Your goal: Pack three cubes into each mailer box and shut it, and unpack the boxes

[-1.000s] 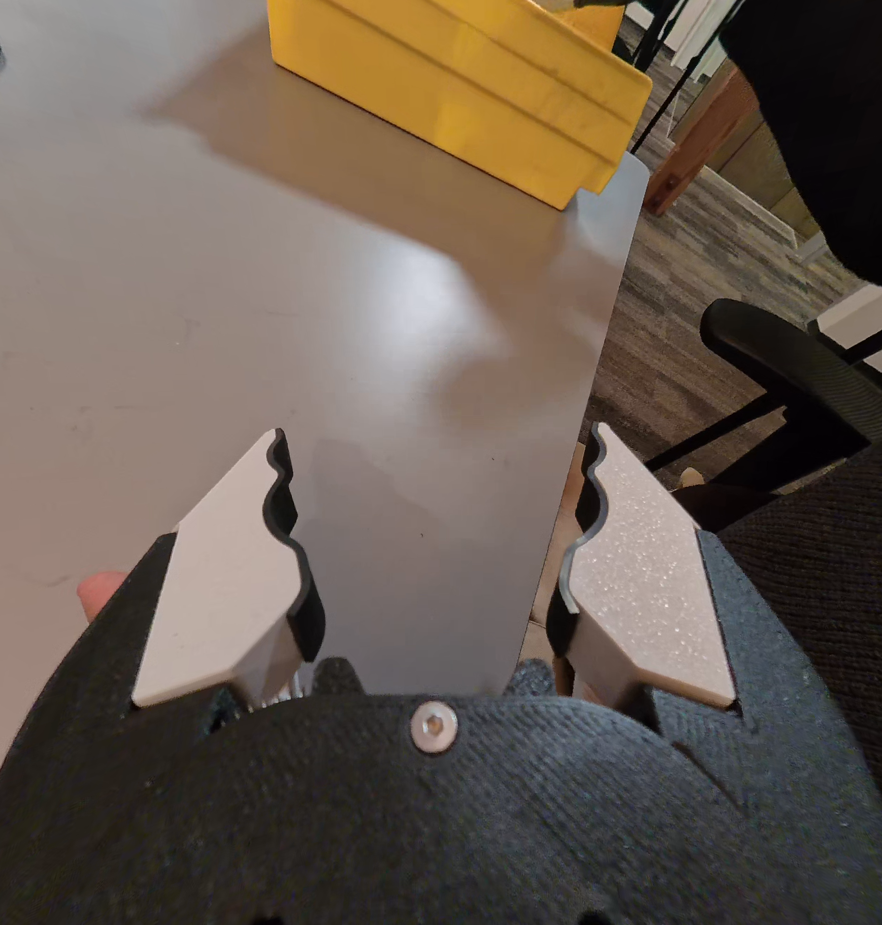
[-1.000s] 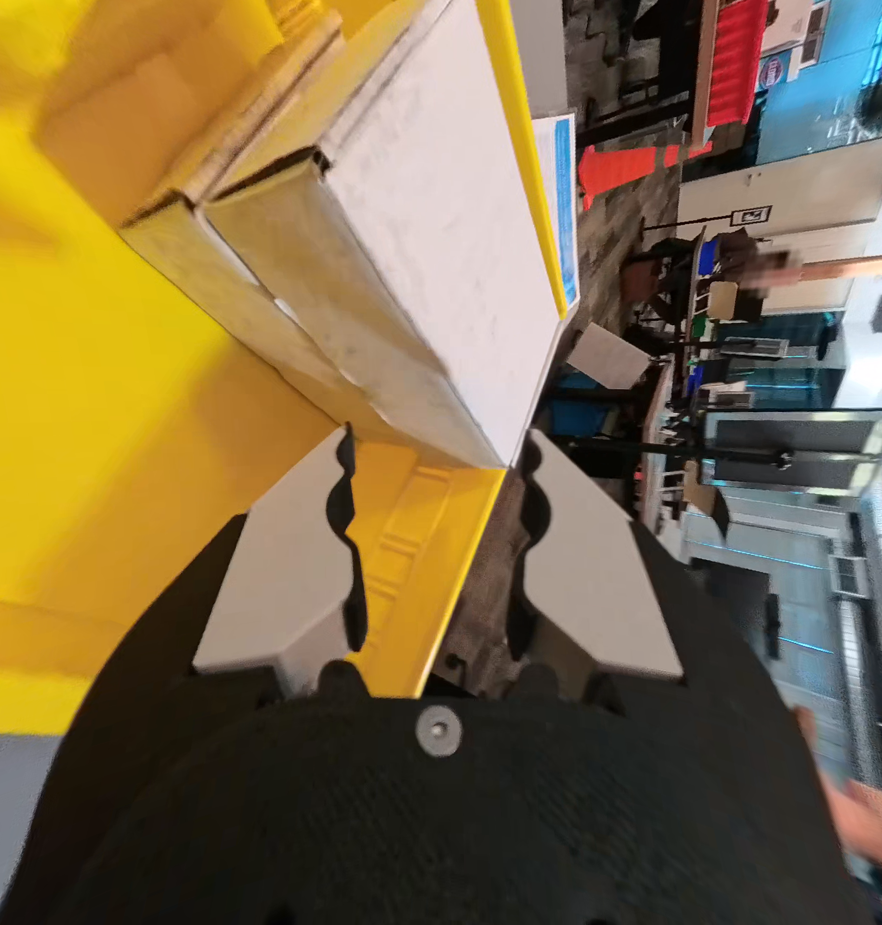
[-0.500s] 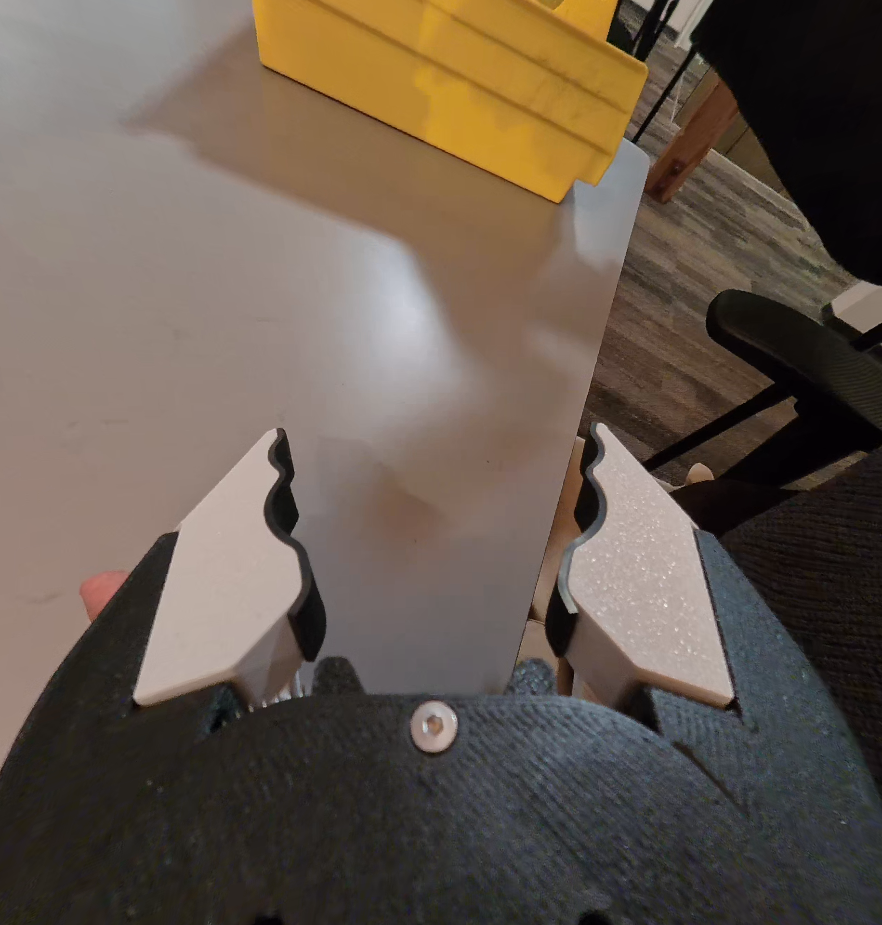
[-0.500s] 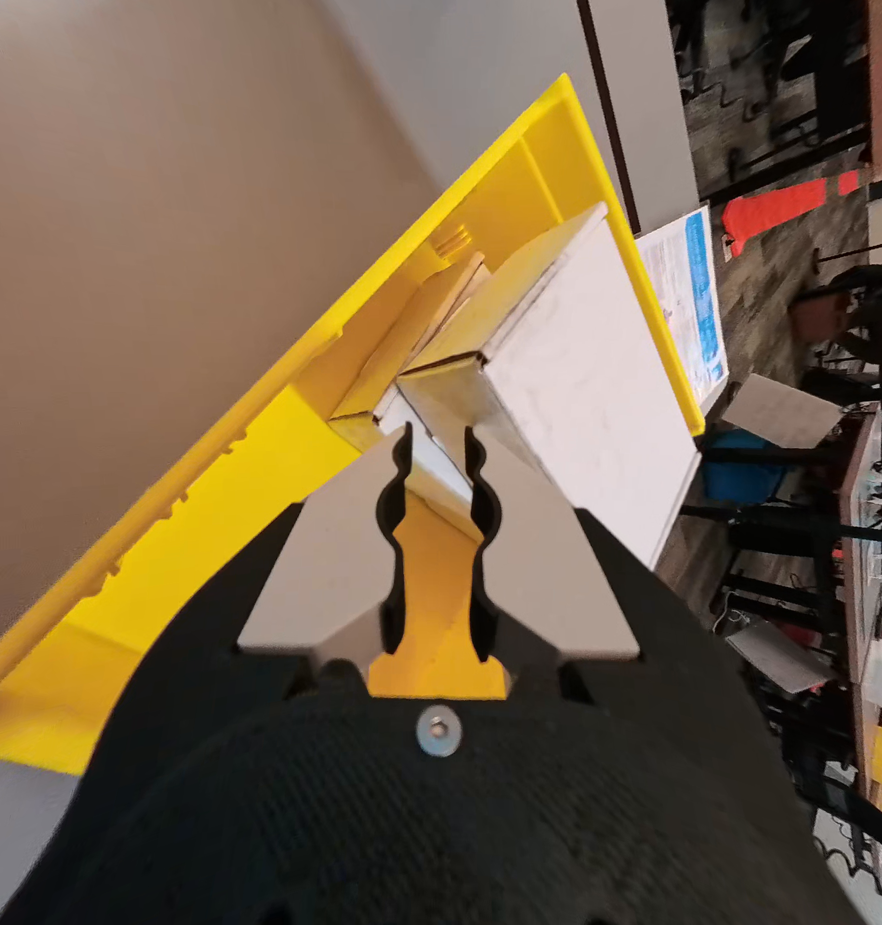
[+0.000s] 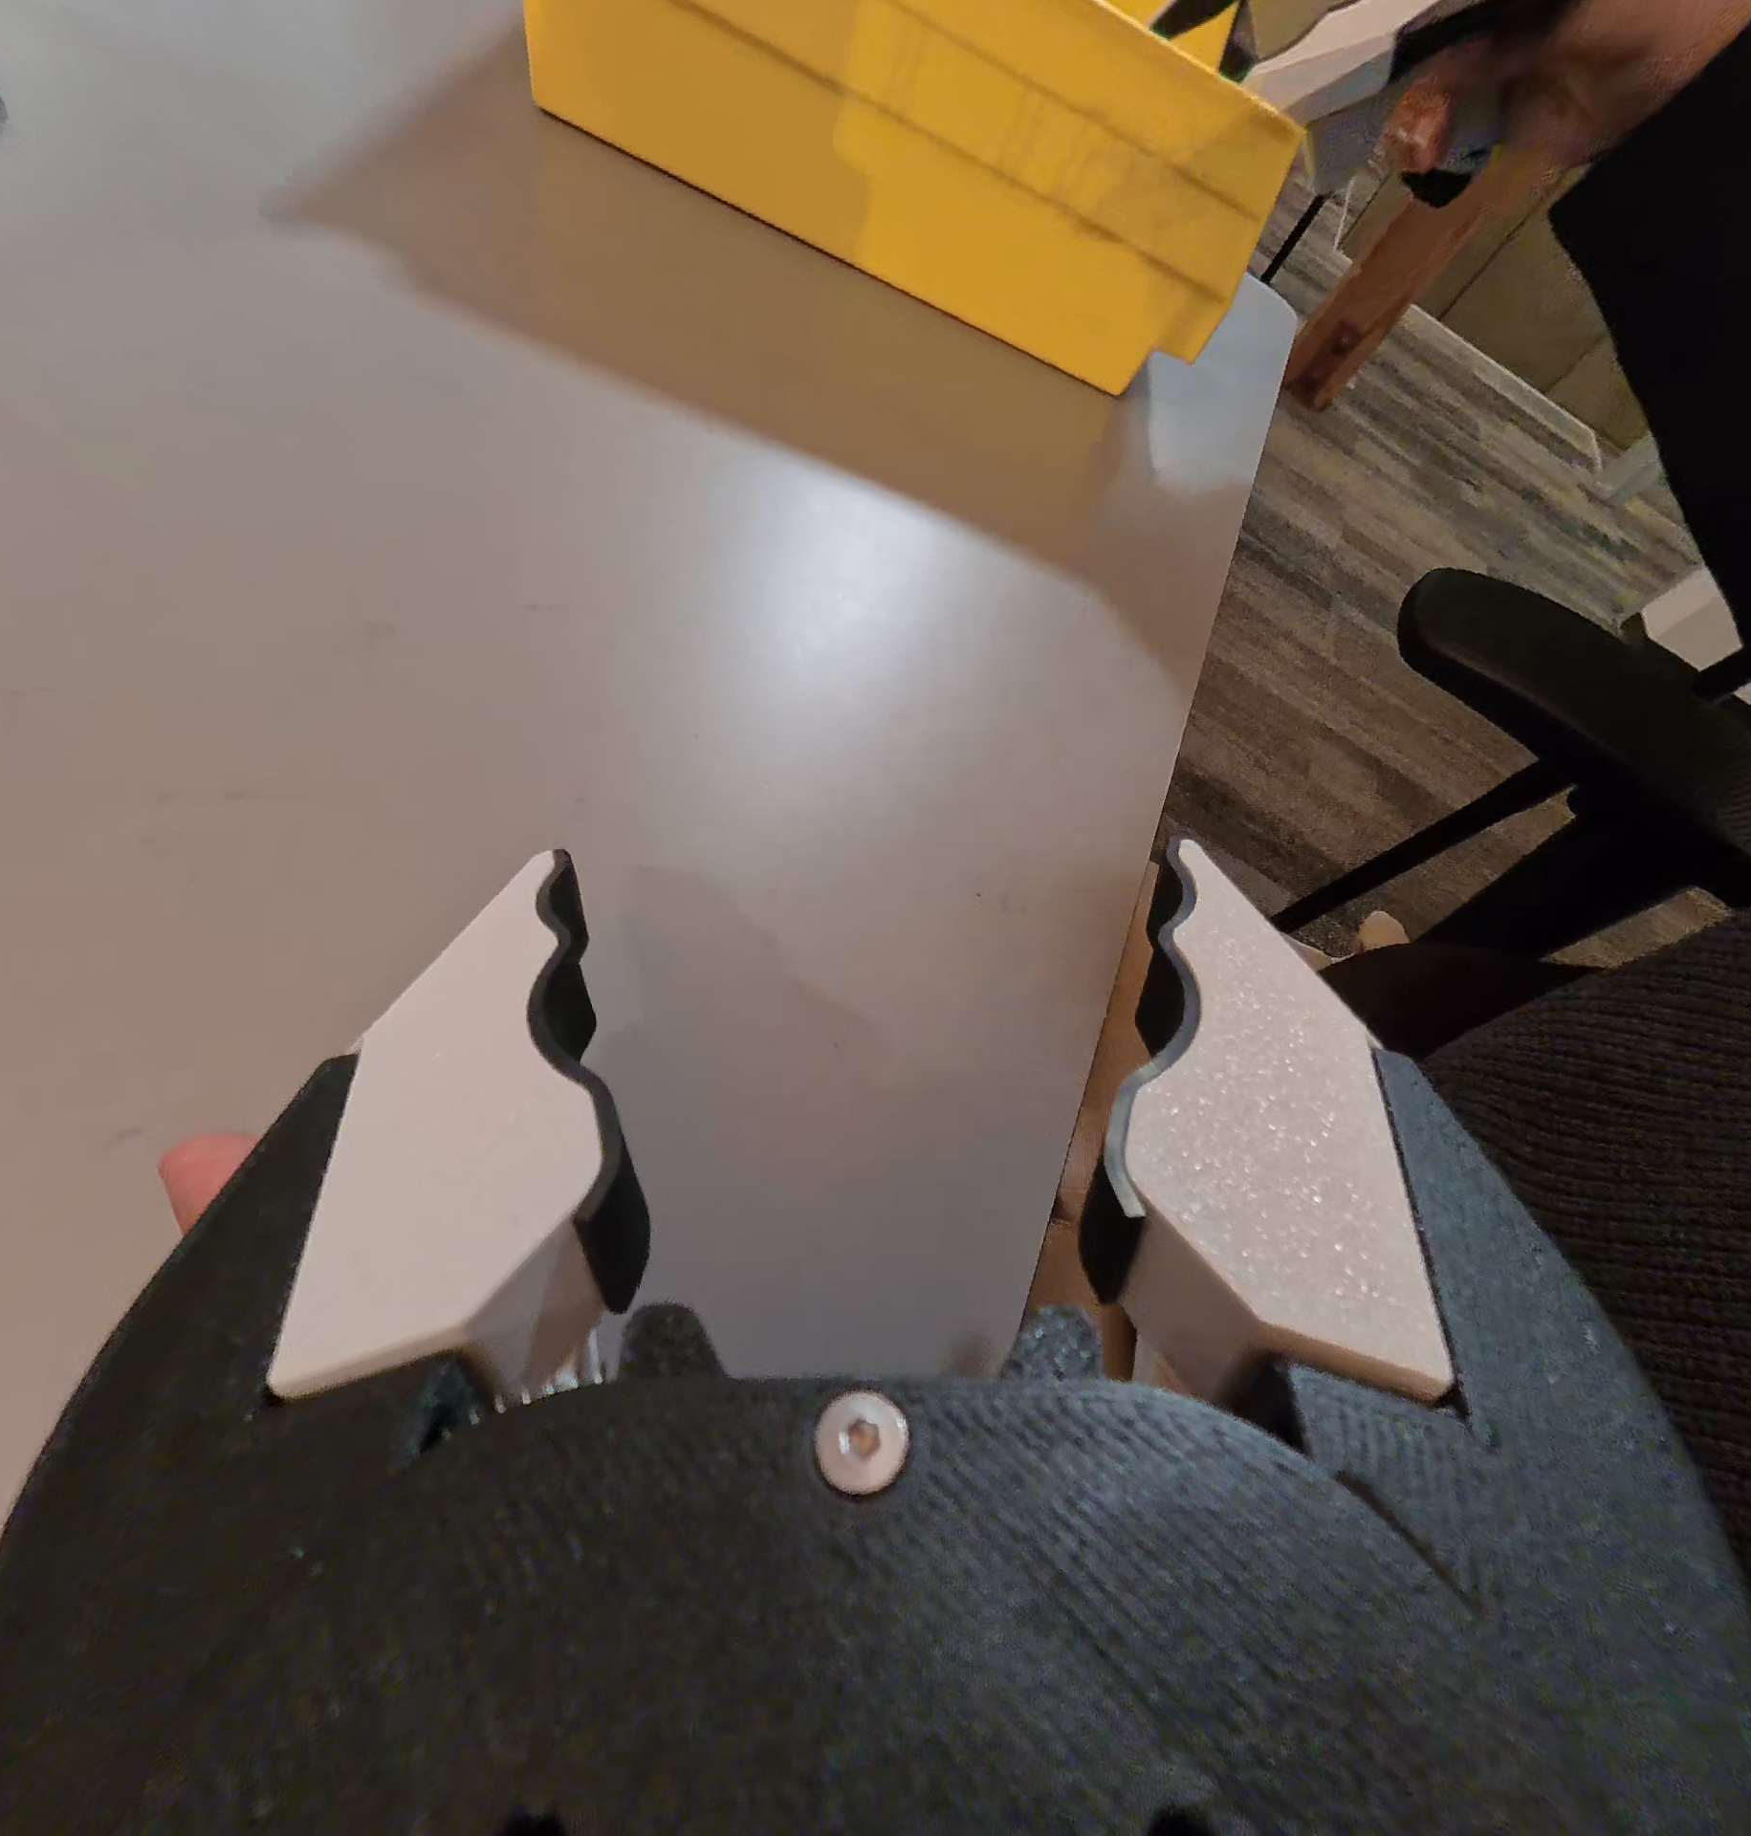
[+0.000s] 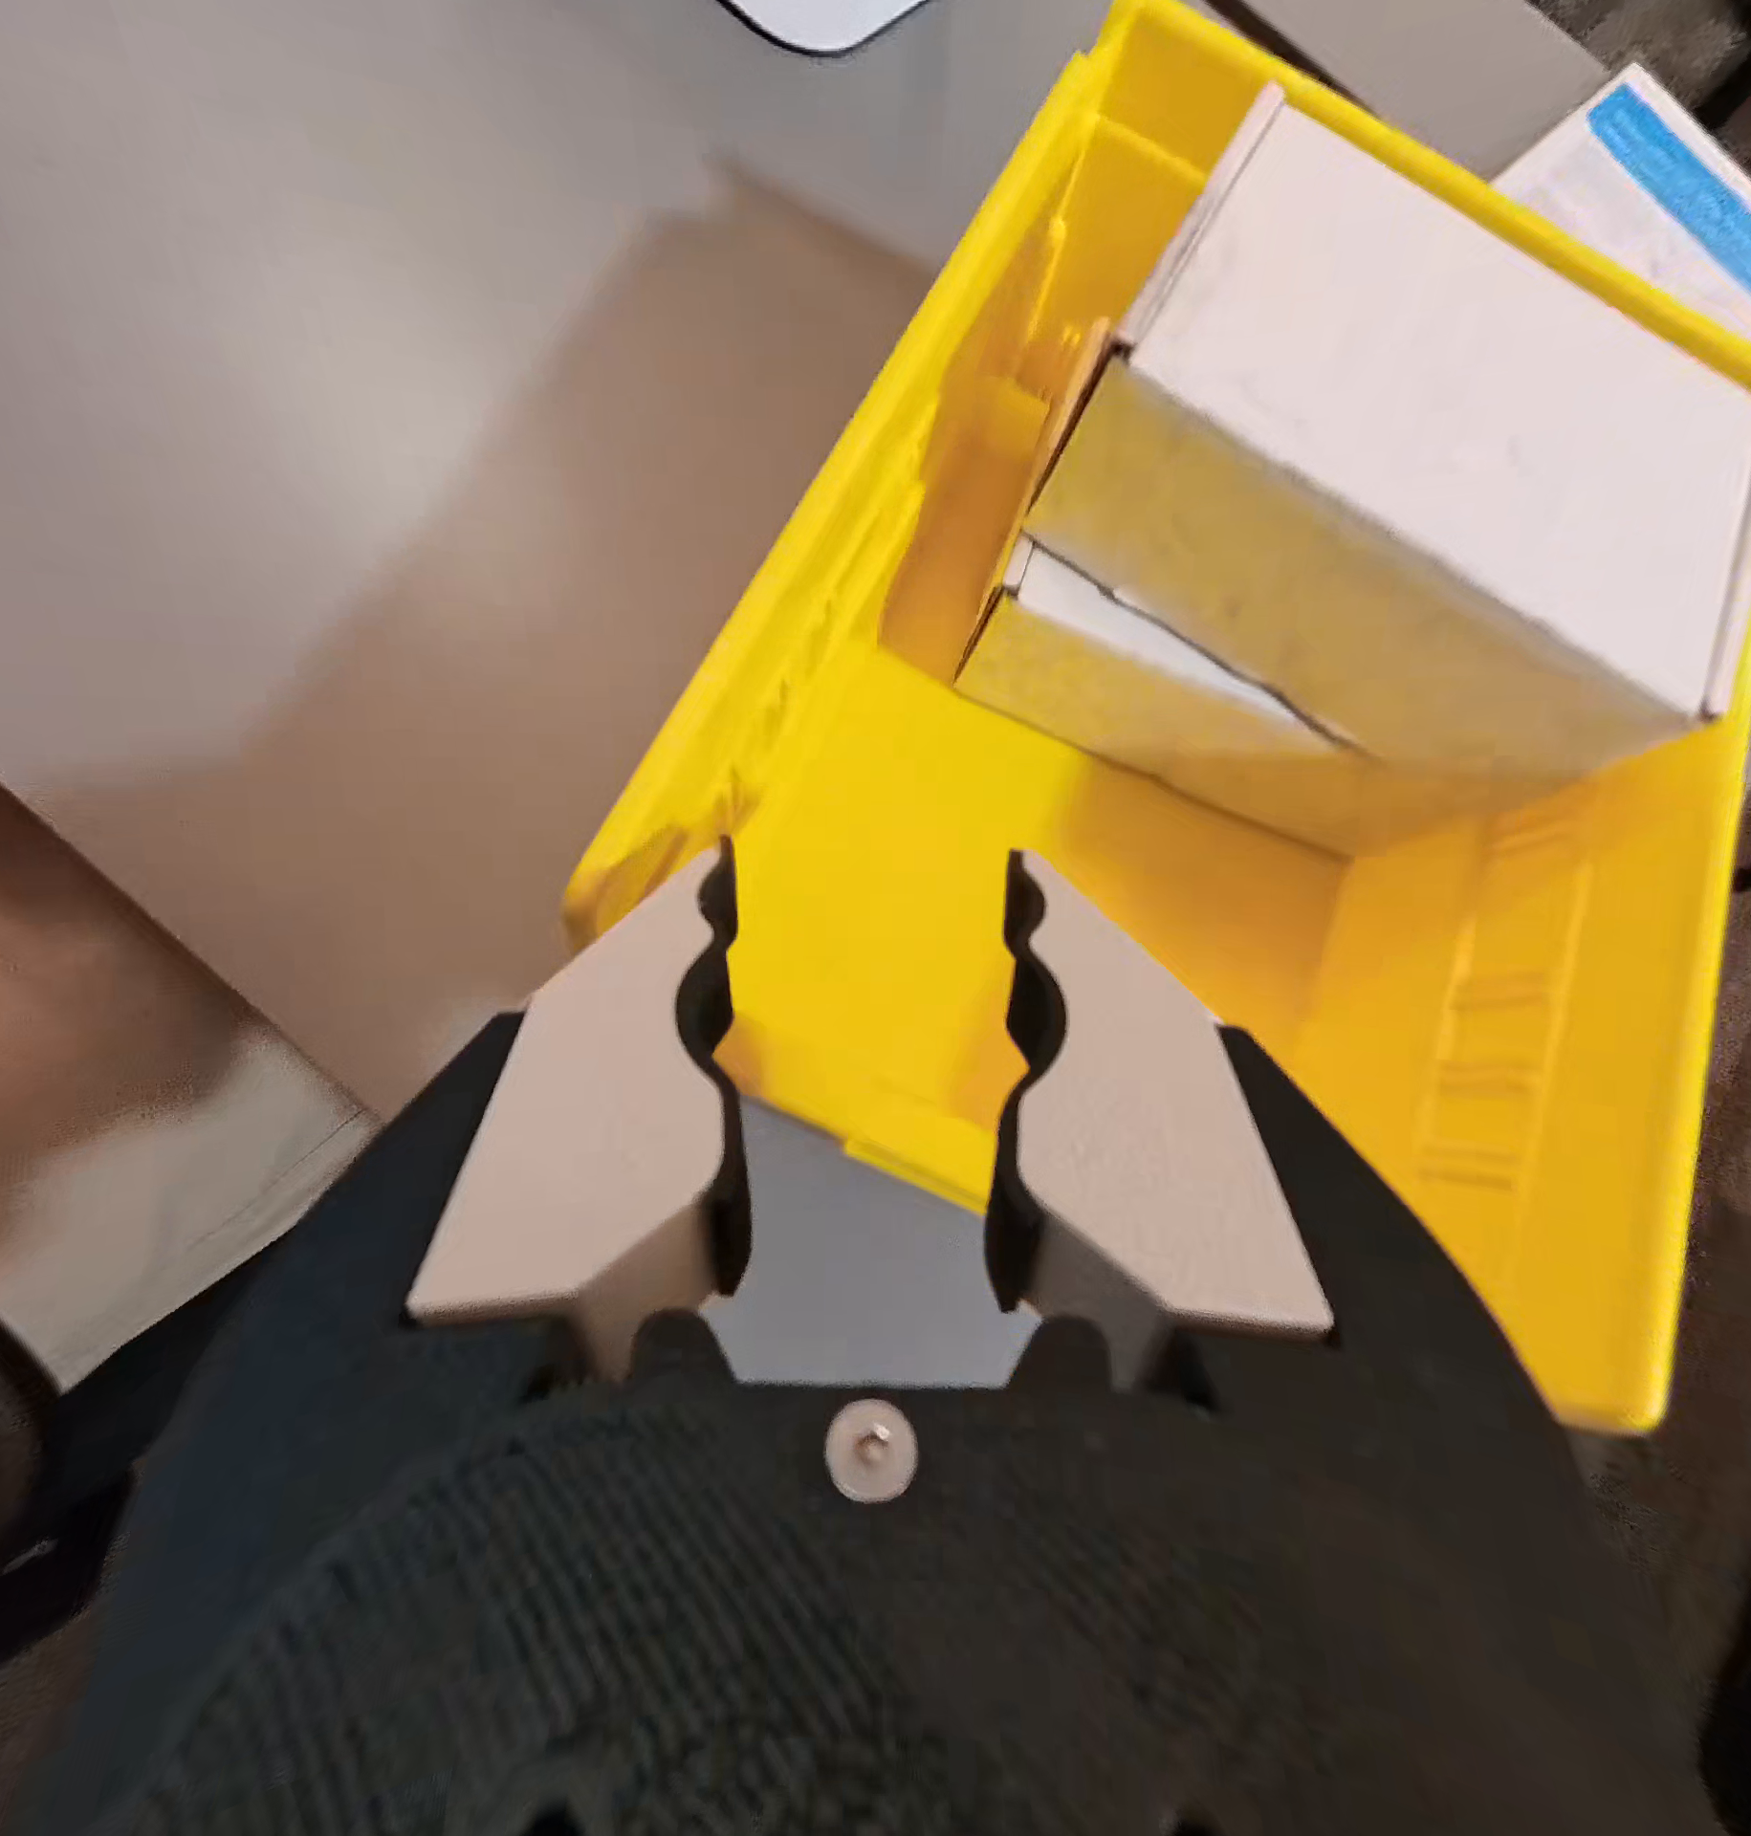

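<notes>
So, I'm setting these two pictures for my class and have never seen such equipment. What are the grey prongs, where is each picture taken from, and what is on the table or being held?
A person holds a two-fingered tool in each hand, and a camera on each looks forward along its fingers. Those grey prongs are the fingers.

In the left wrist view, the left hand-held gripper is open and empty above the grey table, near its edge. A yellow bin stands farther off, and an office chair is beside the table.

In the right wrist view, the right hand-held gripper is also open and empty, just above the bin. Inside it lie white cardboard mailer boxes, stacked at the far end. No cubes are in view.
</notes>
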### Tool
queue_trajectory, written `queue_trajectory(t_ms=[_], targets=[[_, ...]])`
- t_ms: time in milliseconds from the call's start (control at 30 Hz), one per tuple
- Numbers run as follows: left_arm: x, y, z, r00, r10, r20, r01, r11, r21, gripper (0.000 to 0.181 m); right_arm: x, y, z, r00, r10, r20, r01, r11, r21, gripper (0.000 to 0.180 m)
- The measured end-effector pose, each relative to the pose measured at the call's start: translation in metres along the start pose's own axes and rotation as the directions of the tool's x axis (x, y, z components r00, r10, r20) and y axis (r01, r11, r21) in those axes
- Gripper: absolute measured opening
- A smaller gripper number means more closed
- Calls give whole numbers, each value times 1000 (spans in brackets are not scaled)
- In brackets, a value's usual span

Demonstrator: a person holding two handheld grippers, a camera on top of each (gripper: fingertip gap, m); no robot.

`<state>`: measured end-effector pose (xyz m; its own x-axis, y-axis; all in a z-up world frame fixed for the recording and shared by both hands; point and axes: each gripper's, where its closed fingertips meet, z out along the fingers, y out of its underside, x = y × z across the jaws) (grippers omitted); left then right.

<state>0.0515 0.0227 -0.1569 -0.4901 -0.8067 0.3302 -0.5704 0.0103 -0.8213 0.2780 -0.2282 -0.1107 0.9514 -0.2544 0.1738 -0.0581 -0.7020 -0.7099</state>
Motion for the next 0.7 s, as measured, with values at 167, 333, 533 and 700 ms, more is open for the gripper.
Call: queue_trajectory(t_ms=[167, 333, 533, 700], targets=[[2, -1, 2, 1000, 0, -11, 0, 1000, 0, 112, -22, 10, -9, 996, 80, 36, -81, 997, 19, 41], [3, -2, 4, 1000, 6, -17, -6, 1000, -2, 112, -48, 10, 9, 994, 76, 73, -77, 997, 6, 25], [4, -2, 5, 1000, 18, -18, -18, 1000, -6, 112, -96, -24, 31, 973, 50, 225, -68, 995, 73, 71], [4, -4, -1, 1000, 3, -22, -3, 1000, 9, 108, -63, -51, 26, 996, 58, -64, -44, 978, 204, 73]])
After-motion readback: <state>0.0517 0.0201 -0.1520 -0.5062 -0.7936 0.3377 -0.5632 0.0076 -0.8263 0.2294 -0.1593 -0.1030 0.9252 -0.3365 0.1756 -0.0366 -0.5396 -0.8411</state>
